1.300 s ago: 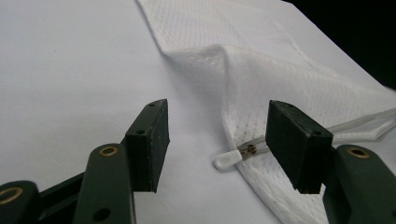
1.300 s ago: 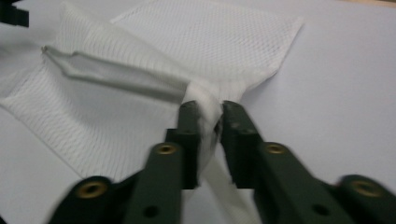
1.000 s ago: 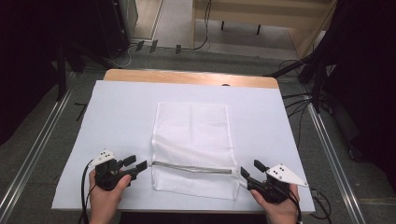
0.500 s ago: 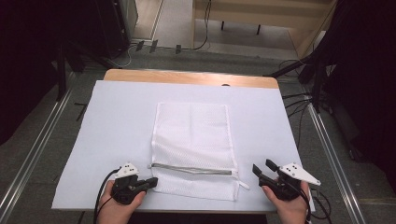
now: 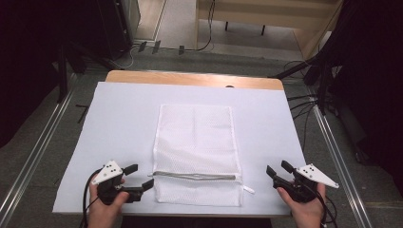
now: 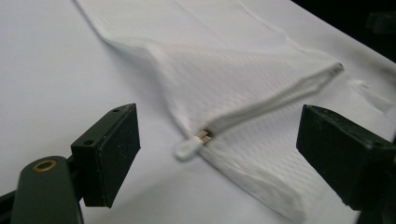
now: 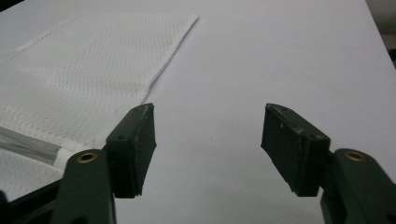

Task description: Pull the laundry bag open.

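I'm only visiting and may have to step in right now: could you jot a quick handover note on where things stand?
Left gripper: open, jaws just widened, nothing pinched; the zipper pull lies between them, untouched.
Right gripper: open and empty, off the bag's right edge.
White mesh laundry bag: flat on the white table cover, zipper across its near end.
Done: both grippers are brought to the zipper end, one on each side.
Left: probably grip the pull and run the zipper; how far it is zipped I cannot tell.
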{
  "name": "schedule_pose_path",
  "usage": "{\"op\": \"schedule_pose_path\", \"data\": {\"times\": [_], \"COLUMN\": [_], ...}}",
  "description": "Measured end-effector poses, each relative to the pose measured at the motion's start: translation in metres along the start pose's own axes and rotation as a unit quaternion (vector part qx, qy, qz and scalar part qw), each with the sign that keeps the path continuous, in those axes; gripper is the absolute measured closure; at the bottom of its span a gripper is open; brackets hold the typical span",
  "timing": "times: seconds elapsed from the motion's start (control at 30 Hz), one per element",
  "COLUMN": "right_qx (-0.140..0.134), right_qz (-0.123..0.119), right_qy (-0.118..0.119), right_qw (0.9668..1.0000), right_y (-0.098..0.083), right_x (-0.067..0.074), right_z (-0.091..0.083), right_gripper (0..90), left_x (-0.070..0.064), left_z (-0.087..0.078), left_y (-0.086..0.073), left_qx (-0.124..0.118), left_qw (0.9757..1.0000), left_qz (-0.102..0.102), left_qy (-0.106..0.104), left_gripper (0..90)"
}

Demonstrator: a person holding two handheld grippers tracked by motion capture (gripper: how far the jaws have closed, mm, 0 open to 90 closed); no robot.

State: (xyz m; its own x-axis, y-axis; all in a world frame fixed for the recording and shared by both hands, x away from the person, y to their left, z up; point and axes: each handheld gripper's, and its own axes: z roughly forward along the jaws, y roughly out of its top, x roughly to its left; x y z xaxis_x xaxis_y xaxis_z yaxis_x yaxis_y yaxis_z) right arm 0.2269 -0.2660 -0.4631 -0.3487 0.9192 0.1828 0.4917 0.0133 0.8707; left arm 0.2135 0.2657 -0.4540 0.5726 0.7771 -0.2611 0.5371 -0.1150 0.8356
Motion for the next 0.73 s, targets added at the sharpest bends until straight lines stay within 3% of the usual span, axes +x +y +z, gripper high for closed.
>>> {"op": "schedule_pose_path", "data": {"times": [0.03,0.07,0.1,0.13,0.17,0.2,0.23,0.33,0.37,0.5,0.73], "right_qx": [-0.003,-0.003,-0.006,-0.006,-0.003,-0.004,-0.005,-0.009,-0.010,-0.013,-0.008], "right_qz": [0.001,0.001,0.004,0.004,0.004,0.006,0.008,0.015,0.017,0.027,0.027], "right_qy": [0.002,0.002,-0.001,-0.001,-0.003,0.003,0.007,0.002,0.000,-0.006,-0.015], "right_qw": [1.0000,1.0000,1.0000,1.0000,1.0000,1.0000,0.9999,0.9998,0.9998,0.9995,0.9995], "right_y": [0.000,0.000,0.000,0.000,0.000,0.000,0.000,-0.001,-0.001,-0.002,-0.003], "right_x": [-0.004,-0.004,-0.008,-0.008,-0.012,-0.014,-0.017,-0.027,-0.029,-0.034,-0.035], "right_z": [0.001,0.001,0.001,0.001,0.001,0.000,-0.001,-0.004,-0.005,-0.006,-0.005], "right_gripper": [27.2,27.2,24.2,24.2,23.6,22.6,20.9,20.7,20.8,21.0,21.4], "left_x": [0.013,0.013,0.026,0.026,0.038,0.038,0.049,0.055,0.057,0.058,0.053], "left_z": [-0.004,-0.004,-0.007,-0.007,-0.012,-0.012,-0.018,-0.023,-0.025,-0.026,-0.019], "left_y": [0.003,0.003,0.005,0.005,0.007,0.007,0.006,0.005,0.004,0.005,0.004], "left_qx": [-0.018,-0.018,-0.032,-0.032,-0.041,-0.041,-0.048,-0.047,-0.048,-0.055,-0.031], "left_qw": [0.9997,0.9997,0.9990,0.9990,0.9972,0.9972,0.9959,0.9953,0.9936,0.9931,0.9929], "left_qz": [0.001,0.001,0.000,0.000,0.008,0.008,0.008,0.008,0.008,-0.001,0.011], "left_qy": [0.014,0.014,0.030,0.030,0.062,0.062,0.077,0.084,0.102,0.103,0.115], "left_gripper": [14.0,13.9,13.9,13.9,13.7,12.4,8.3,0.0,0.0,0.0,0.0]}}
